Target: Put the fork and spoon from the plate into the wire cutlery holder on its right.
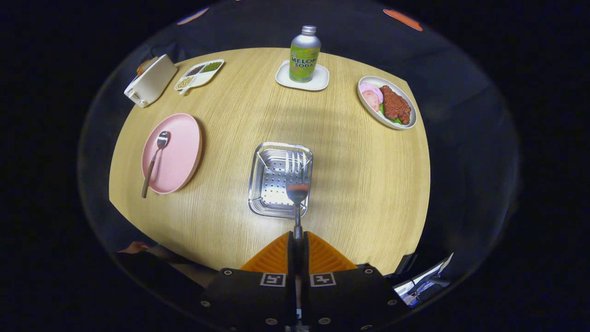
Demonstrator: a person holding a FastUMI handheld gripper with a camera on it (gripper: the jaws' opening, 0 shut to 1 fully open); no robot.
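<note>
My gripper (297, 236) is shut on the handle of a metal fork (297, 184). The fork points straight ahead of the fingers, its tines hanging over the near right part of the square wire cutlery holder (272, 182). The holder stands in the middle of the round wooden table, seen from above. To its left lies a pink plate (182, 152) with a spoon (154, 161) on it; the spoon's bowl points away and its brown handle sticks out over the plate's near rim.
At the far side stand a soda bottle (304, 54) on a white coaster (318, 82), a plate of meat (388, 102) to the right, a divided dish (199, 74) and a white toaster (150, 81) to the left. A hand (134, 248) rests by the near left table edge.
</note>
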